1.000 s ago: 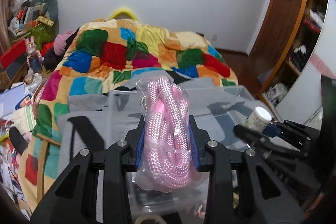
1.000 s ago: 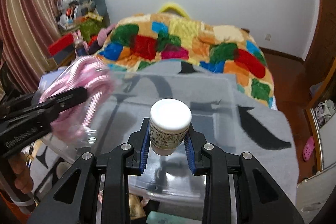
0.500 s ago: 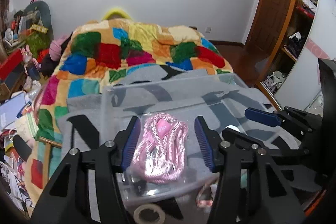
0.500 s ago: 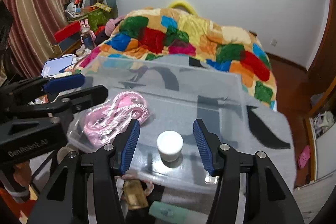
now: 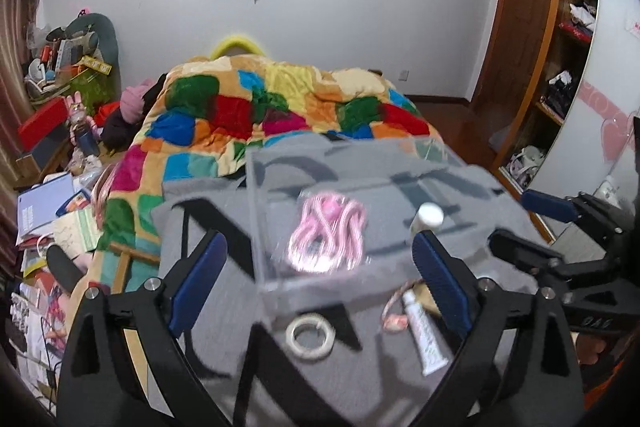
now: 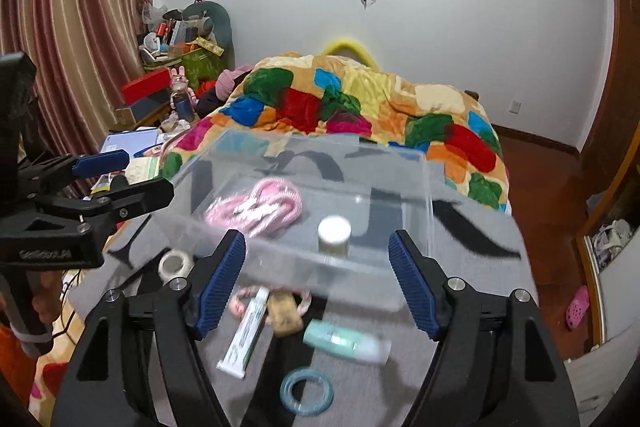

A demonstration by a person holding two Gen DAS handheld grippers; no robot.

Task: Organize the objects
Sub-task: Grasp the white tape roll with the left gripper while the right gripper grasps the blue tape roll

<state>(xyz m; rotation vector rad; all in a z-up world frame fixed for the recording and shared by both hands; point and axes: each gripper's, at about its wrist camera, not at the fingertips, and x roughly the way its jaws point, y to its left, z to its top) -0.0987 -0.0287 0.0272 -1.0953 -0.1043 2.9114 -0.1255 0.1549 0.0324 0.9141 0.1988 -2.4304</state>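
A clear plastic box (image 6: 424, 187) stands on the grey cloth (image 6: 472, 267). Inside it lie a bagged pink rope (image 6: 260, 207) and a white-capped jar (image 6: 334, 237); both also show in the left wrist view, the rope (image 5: 330, 231) and the jar (image 5: 427, 218). My left gripper (image 5: 318, 277) is open and empty, pulled back above the box's near side. My right gripper (image 6: 316, 281) is open and empty, also back from the box. In front of the box lie a white tube (image 6: 246, 333), a green bottle (image 6: 346, 343), a blue ring (image 6: 307, 390) and a tape roll (image 6: 176, 265).
A brown block (image 6: 285, 315) and a pink cord (image 6: 238, 301) lie by the tube. A bed with a patchwork quilt (image 6: 360, 107) lies beyond the cloth. Clutter fills the floor at left (image 5: 48, 203). A wooden wardrobe (image 5: 560, 67) stands at right.
Both grippers let go of their loads, the rope and the jar, into the box, opened wider, and drew back and up from it.
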